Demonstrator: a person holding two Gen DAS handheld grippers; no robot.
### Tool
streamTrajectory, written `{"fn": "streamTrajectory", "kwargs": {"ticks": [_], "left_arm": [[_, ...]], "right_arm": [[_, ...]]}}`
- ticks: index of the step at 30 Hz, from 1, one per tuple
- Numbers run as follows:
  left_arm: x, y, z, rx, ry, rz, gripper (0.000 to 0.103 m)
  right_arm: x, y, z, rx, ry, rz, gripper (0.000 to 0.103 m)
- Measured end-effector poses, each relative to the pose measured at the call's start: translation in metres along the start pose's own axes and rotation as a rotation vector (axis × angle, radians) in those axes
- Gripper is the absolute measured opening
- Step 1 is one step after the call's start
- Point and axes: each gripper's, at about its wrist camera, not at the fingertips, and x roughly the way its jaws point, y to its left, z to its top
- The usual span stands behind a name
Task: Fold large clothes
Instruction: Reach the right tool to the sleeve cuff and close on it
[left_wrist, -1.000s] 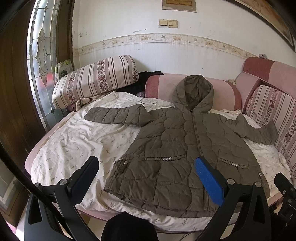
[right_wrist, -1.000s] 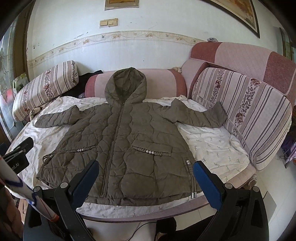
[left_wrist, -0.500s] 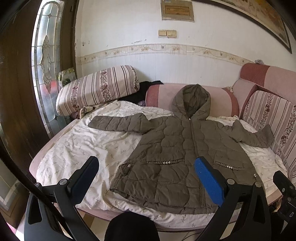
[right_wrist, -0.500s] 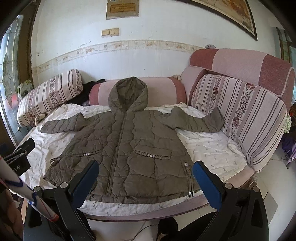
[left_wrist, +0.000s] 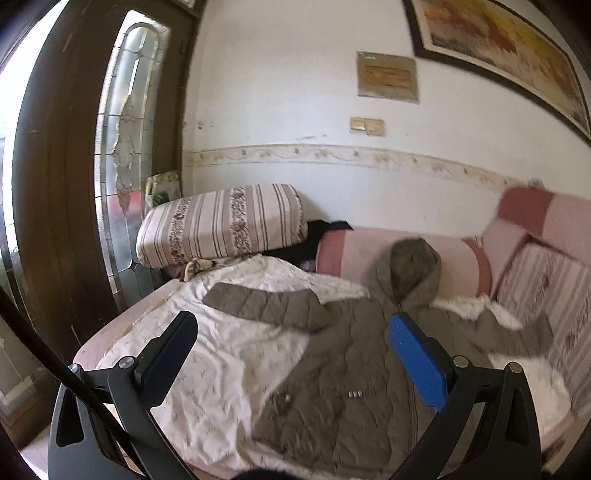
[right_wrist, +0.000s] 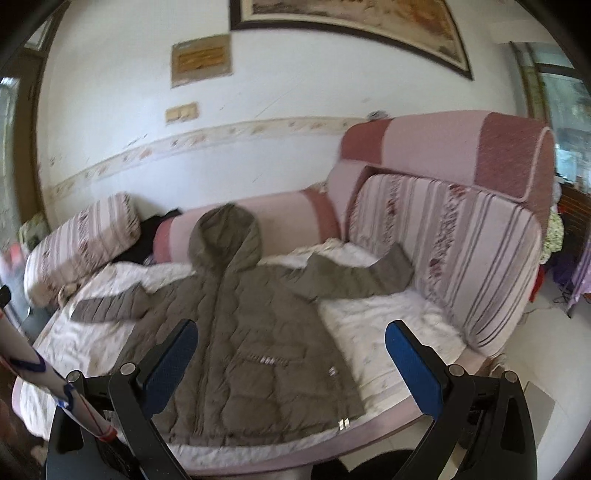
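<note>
An olive quilted hooded jacket lies flat and face up on a white floral sheet over a pink sofa bed. Its sleeves spread to both sides and its hood rests against the pink bolster. My left gripper hangs open well in front of the jacket's left half, holding nothing. My right gripper is open too, back from the jacket's hem, with nothing between its fingers.
A striped cushion lies at the far left beside a dark wooden door with a glass panel. A striped backrest walls the right side. Dark clothing sits behind the bolster. Tiled floor lies to the right.
Both grippers have drawn back from the bed and tilted upward, so the jacket looks smaller and lower and more wall shows. The jacket has not moved. Both stay open.
</note>
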Motion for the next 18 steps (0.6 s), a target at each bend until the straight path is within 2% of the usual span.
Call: {"fn": "streamTrajectory", "kwargs": {"ticks": [5,10,14,18], "left_arm": [[0.022,0.008,0.015,-0.057,0.018,-0.009,0.103],[0.051,0.0,0.015,-0.046,0.062,0.003,0.103],[0.086,-0.019,0.01,-0.038,0.123,0.011,0.103],[0.131,-0.051,0.006,-0.037,0.204,-0.024,0.103]], "right_arm": [[0.005,-0.014,0.021,0.027,-0.029,-0.038,0.103],[0.03,-0.019,0.031,0.054,-0.021,-0.026,0.103],[0.065,-0.018,0.029,0.051,0.033,-0.019,0.103],[0.102,-0.023,0.026,0.08,0.096,-0.014,0.103]]}}
